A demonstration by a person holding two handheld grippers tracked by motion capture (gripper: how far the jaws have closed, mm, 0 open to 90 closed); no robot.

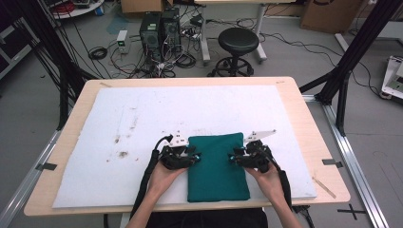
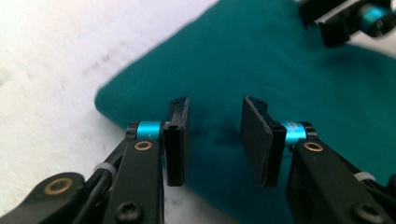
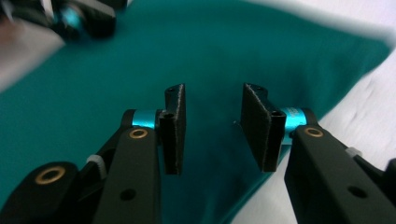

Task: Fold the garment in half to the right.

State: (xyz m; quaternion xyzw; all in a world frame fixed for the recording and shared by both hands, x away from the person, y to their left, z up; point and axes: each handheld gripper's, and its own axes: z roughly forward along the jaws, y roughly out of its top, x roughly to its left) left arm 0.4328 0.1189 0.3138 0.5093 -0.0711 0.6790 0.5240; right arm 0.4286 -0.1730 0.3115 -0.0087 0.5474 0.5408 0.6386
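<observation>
A folded green cloth (image 1: 216, 166) lies on the white mat (image 1: 142, 114) that covers the wooden table (image 1: 323, 142), at the near edge, right in front of the person. It is a neat, thick rectangle of deep teal, longer from near to far, with rounded far corners and a smooth top face. Nothing on the table is a container; the mat carries only the cloth and some brown stains to the left.

The left gripper (image 1: 194, 158) sits at the cloth's left edge and the right gripper (image 1: 234, 157) at its right edge, both near the far half of it. Each one's jaws stand partly apart with a clear gap between the pads; in both gripper views the pads hover over the fabric without pinching it. The cloth (image 2: 261, 74) shows a faint dimple between the left gripper's jaws.

The cloth's near end lies almost at the mat's near edge. The far parts of both gripper views are blurred, so the other gripper is only a dark shape there.
</observation>
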